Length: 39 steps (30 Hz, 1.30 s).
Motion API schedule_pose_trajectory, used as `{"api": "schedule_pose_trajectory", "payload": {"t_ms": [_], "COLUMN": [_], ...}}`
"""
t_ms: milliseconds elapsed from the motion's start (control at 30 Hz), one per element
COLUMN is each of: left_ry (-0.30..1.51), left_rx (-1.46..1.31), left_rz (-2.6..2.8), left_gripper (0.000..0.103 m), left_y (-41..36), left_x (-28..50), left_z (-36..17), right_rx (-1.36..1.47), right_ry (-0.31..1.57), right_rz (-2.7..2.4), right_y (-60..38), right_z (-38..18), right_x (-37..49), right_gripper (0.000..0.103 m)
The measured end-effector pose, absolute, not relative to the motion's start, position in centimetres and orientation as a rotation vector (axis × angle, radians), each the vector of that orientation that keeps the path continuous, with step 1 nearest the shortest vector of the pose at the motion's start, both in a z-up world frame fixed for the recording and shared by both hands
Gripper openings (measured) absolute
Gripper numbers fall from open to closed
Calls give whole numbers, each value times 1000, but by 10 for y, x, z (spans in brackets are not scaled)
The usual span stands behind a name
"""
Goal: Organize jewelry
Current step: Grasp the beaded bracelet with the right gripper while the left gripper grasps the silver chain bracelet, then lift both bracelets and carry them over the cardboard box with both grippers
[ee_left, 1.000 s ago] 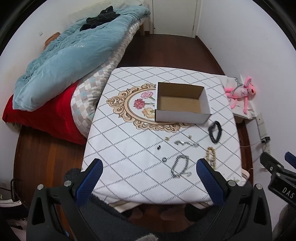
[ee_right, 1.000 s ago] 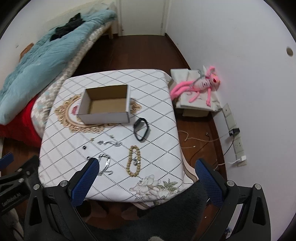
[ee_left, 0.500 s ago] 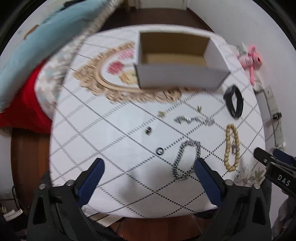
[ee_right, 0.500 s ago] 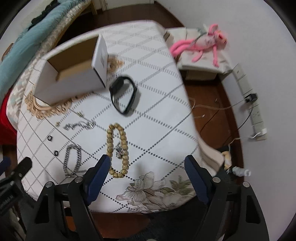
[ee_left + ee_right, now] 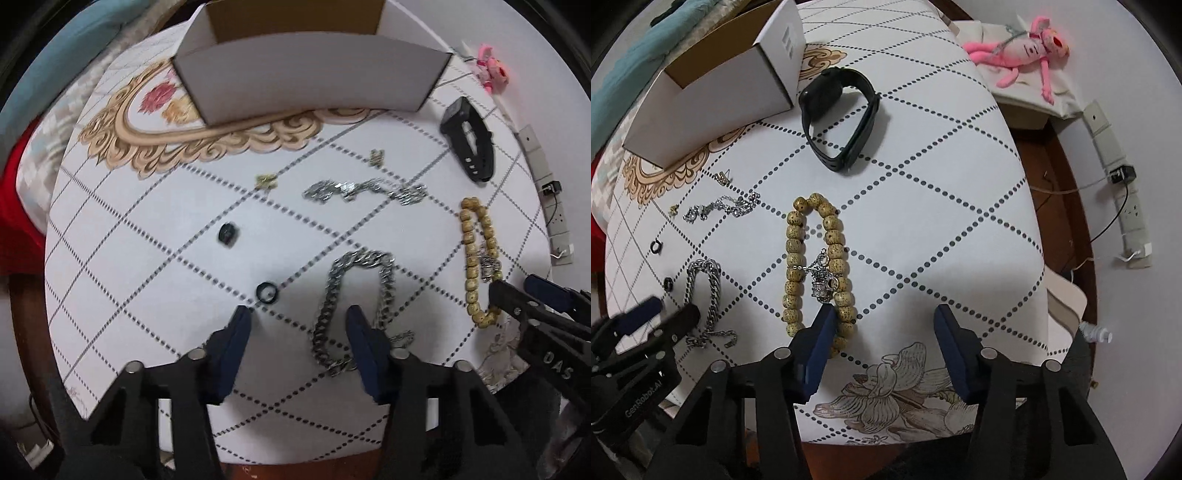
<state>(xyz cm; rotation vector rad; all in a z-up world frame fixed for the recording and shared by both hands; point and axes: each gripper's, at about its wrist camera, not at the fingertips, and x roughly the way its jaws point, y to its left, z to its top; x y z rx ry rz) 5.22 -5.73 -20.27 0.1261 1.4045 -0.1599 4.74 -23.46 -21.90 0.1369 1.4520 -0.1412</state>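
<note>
Jewelry lies on a white patterned tablecloth (image 5: 147, 280). My left gripper (image 5: 299, 317) is open, low over the near edge; its right finger lies over the thick silver chain bracelet (image 5: 365, 258), and a black ring (image 5: 266, 292) sits just ahead. My right gripper (image 5: 884, 317) is open; its left finger touches the wooden bead bracelet (image 5: 798, 251), which carries a silver charm. A thin silver chain (image 5: 364, 190), a black band watch (image 5: 842, 118) and an open cardboard box (image 5: 306, 62) lie farther off.
A second black ring (image 5: 227, 233) and two small gold earrings (image 5: 266, 181) lie mid-table. A pink plush toy (image 5: 1027, 48) lies on a pad to the right, beside a wall power strip (image 5: 1119, 192). Bedding (image 5: 44, 92) lies to the left.
Both grippers have dropped and moved forward close over the table. Both sets of jaws have narrowed but stay open. The jewelry has not moved.
</note>
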Motion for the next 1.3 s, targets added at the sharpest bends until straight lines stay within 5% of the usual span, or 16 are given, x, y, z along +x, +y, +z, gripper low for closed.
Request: {"api": "schedule_pose_trajectory", "payload": {"t_ms": [133,200,267,333,1300], "left_ry": [1371,1373,1374,1375,1149], "left_rx": [159,144,103,79,-126], "left_rz": [-203,-208,-213,-208,-293], "left_gripper": [6,6,6,6,0], "left_y": [-69,-68,-60,-52,-24], "left_x": [48,48,46,48,82], "left_z": [-199,-197,-196,-192,-82], "right_rx": [99,90,87,86,366], "right_ry": [1436,1417,1401,1396,1180], "right_rz": [-144,-140,-145,-159,74], "right_y": [-229,-229,-229,-231,-235], "right_z": [-217,-216,-213,-213,-111], "right_x": [46,45,42,42,62], "right_gripper": [52,47,23,10,9]}}
